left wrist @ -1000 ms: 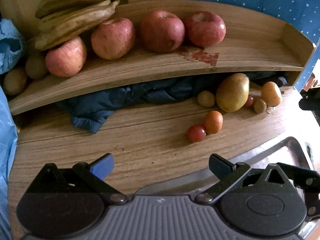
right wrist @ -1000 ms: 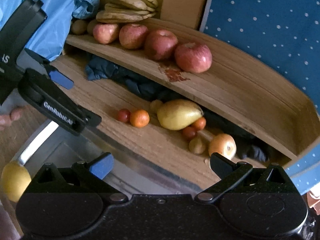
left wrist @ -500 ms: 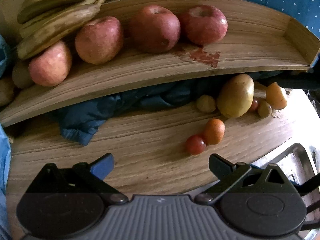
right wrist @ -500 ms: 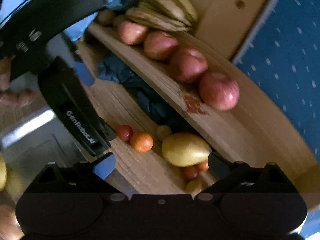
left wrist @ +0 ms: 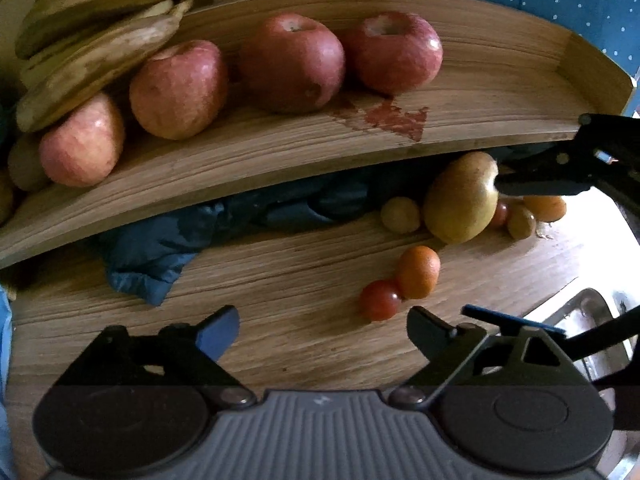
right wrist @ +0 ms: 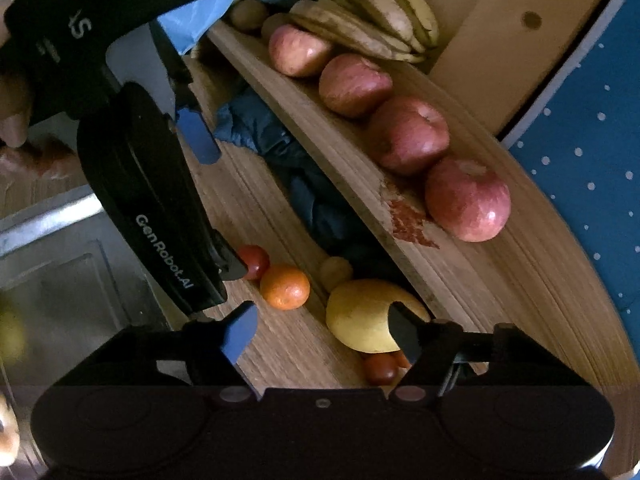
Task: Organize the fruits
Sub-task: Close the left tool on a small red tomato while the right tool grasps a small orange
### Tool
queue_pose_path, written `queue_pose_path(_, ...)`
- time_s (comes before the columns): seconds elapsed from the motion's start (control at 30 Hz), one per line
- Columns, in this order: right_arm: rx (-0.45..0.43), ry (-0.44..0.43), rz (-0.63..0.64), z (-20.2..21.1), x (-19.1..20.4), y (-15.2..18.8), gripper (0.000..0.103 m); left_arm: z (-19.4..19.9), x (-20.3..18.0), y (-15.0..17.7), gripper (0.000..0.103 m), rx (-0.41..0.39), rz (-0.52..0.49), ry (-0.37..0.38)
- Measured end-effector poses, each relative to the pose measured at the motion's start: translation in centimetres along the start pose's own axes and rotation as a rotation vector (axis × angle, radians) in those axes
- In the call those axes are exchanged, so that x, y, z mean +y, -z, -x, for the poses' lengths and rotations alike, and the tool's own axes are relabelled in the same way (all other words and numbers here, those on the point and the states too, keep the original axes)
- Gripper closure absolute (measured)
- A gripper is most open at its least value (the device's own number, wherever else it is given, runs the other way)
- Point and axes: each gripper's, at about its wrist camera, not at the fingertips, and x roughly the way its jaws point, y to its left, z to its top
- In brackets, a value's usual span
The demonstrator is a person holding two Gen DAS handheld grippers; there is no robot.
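wooden counter (left wrist: 280, 280), right claw (right wrist: 320, 332) narrowed, now nearer pear (right wrist: 360, 320)

Wooden shelf (left wrist: 280, 168) overhangs the pear (left wrist: 460, 200); blue cloth (left wrist: 160, 248) fills the gap under it leftward; counter in front lies bare.

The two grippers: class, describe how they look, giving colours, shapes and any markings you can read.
The left gripper has a ribbed grey body, two round black discs and black linkage arms. One of its jaws is tipped blue, the other black. Seen from the right wrist, its black side reads "GenRobot.AI" in pale letters. The right gripper has an all-black body, with the same blue and black tips.
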Motion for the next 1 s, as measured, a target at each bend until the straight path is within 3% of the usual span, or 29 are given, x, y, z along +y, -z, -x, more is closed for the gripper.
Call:
queue_pose_path(0.27, -0.018, -0.041, 0.148, -0.5, 1.0, -0.1, 0.045, 0.1, -0.4, -0.4, 0.029, 0.002, -0.021, 0.062)
queue_pose_path(0.4, -0.013, -0.057, 0.152, -1.0, 1.2, -0.3, 0.047, -0.2, -0.5, -0.4, 0.041, 0.021, -0.032, 0.093)
queue_pose_path(1.0, 0.018, -0.118, 0.130, -2.4, 1.5, -0.9, 0.063, -1.0, -0.1, -1.3, 0.073, 0.045, -0.035, 0.177)
